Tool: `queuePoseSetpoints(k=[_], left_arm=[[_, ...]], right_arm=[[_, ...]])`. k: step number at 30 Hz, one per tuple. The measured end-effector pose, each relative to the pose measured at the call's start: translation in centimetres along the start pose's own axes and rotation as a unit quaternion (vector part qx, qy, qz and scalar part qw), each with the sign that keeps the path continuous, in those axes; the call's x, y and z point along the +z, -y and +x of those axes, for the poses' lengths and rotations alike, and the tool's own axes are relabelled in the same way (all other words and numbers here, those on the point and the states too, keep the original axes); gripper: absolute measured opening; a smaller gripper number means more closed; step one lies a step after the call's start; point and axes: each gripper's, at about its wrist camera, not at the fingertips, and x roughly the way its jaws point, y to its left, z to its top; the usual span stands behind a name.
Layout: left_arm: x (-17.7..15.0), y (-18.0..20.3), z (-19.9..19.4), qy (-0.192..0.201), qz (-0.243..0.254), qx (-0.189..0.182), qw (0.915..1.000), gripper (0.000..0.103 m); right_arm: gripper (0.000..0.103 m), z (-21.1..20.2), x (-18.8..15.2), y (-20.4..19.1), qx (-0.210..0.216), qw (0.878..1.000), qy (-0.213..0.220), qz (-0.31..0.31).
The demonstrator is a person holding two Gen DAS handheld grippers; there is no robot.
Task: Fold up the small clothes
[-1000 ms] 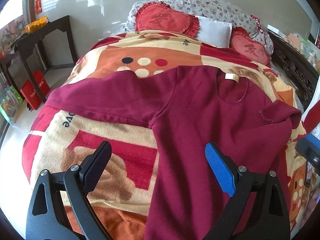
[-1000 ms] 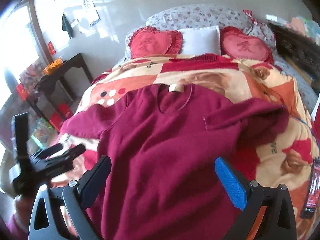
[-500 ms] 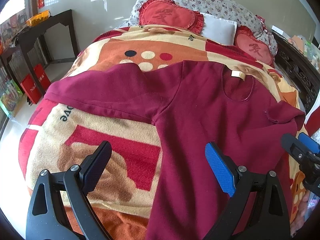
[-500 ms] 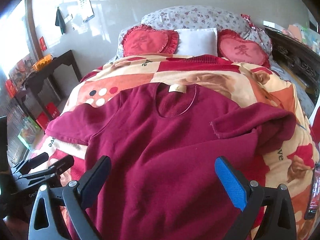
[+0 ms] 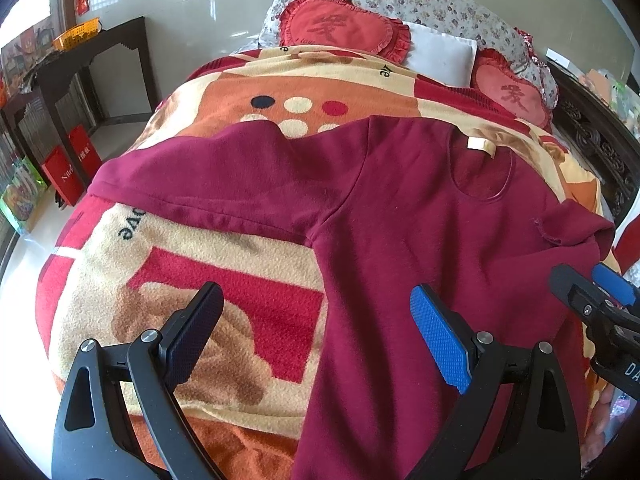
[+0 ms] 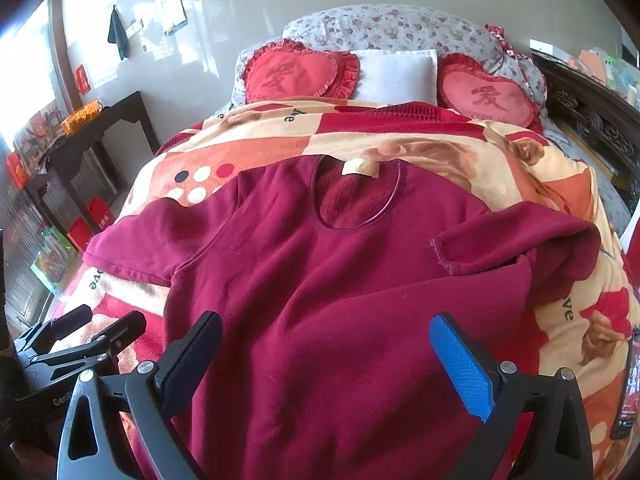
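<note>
Right wrist view shows where things stand: the dark red long-sleeved fleece sweater lies face up on the bed, spread over the orange, cream and red patterned fleece blanket, neckline and cream label toward the pillows. One sleeve is already flipped in across the chest, cuff lying on the body. The other sleeve is stretched straight out to the side, flat on the blanket. So I'd say one fold is done, with that sleeve and the body folds left.

The right tongs hover over the lower body of the sweater, spread wide and holding nothing. The left tongs are also wide apart and empty, over the side seam below the outstretched sleeve.

Around it: two red heart-shaped frilly cushions, a white pillow and a floral pillow at the head, plus a dark wooden side table with a yellow basket beside the bed. Nothing sits on the sweater, so nothing's blocking the folds. The blanket is lumpy though, and the folded sleeve bunches at the shoulder, so it may need smoothing.
</note>
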Motion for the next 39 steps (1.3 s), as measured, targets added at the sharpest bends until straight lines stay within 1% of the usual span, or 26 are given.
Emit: queuePoseSetpoints(k=[9,14,26,39], left_arm=[[0.0,-0.1,0.5,-0.005,-0.002,0.001,1.0,0.095],[0.0,-0.3,0.7,-0.007,-0.004,0.001,1.0,0.095],[-0.1,-0.8,1.1,-0.012,-0.01,0.001,0.9999,0.095],[-0.3,-1.0,1.3,-0.013,-0.012,0.003,0.9998,0.095]], right_arm=[[0.103,0.8,0.1,-0.1,-0.003,1.0,-0.011,0.002],[0.103,0.9,0.1,-0.1,-0.003,1.0,-0.005,0.005],[0.103,2.2,0.0,-1.0,-0.007,1.0,-0.022,-0.011],[0.103,3.0,-0.1,-1.4,-0.01,0.999,-0.032,-0.011]])
